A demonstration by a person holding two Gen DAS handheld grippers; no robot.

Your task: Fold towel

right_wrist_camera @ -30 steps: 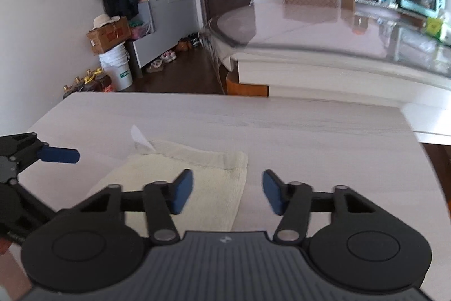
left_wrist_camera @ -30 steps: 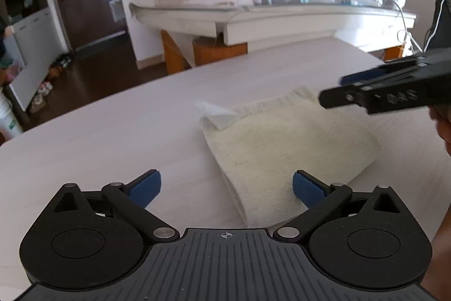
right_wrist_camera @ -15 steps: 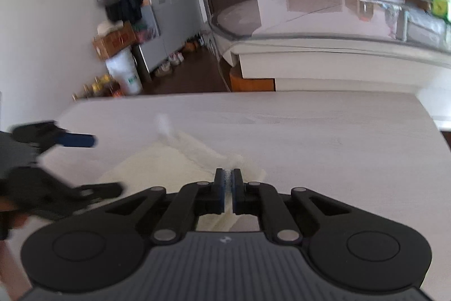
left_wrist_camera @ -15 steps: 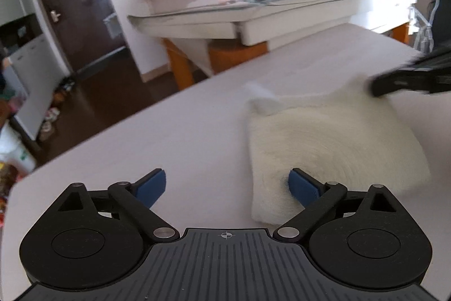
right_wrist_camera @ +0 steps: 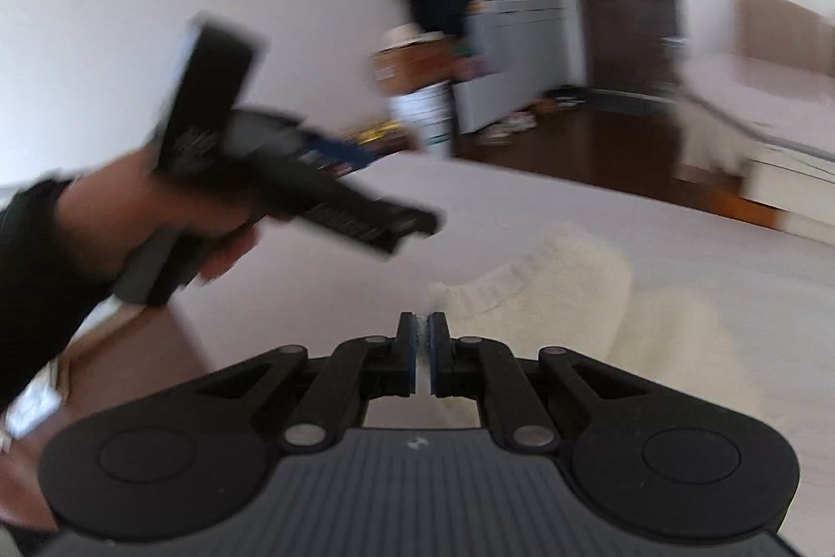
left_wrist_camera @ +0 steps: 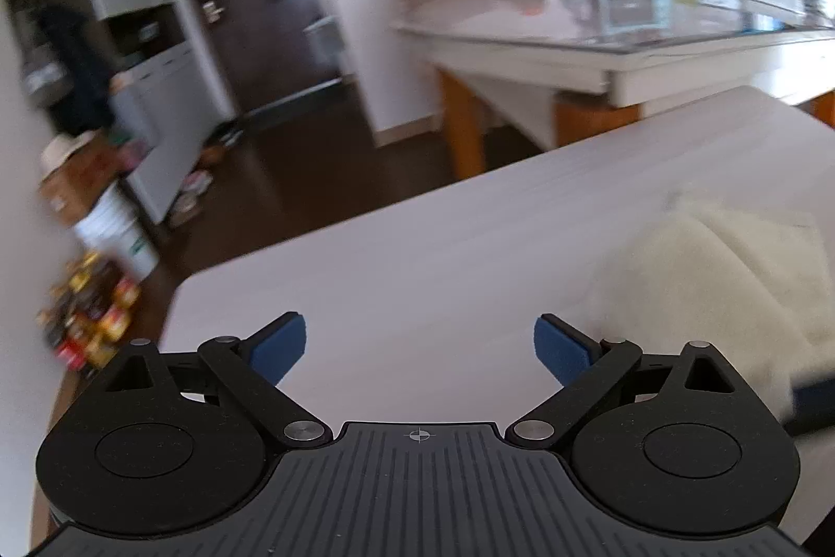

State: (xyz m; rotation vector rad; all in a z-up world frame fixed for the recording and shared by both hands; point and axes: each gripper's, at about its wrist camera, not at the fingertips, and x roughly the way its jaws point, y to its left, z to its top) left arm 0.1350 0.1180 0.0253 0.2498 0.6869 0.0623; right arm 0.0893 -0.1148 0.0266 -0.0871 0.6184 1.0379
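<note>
Towel (right_wrist_camera: 563,291) lies part-folded on the desk (right_wrist_camera: 522,202), one edge pinched in the right gripper (right_wrist_camera: 422,338) — fingers clamped on the cloth, likely to carry that edge over for the next fold. Left gripper (left_wrist_camera: 420,348) hangs beside the towel, fingers spread wide, gripping nothing — apparently clearing out. No containers on the desk.

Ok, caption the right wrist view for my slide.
Right tongs pinch cream terry towel edge on pale table; left tongs hover open.
</note>
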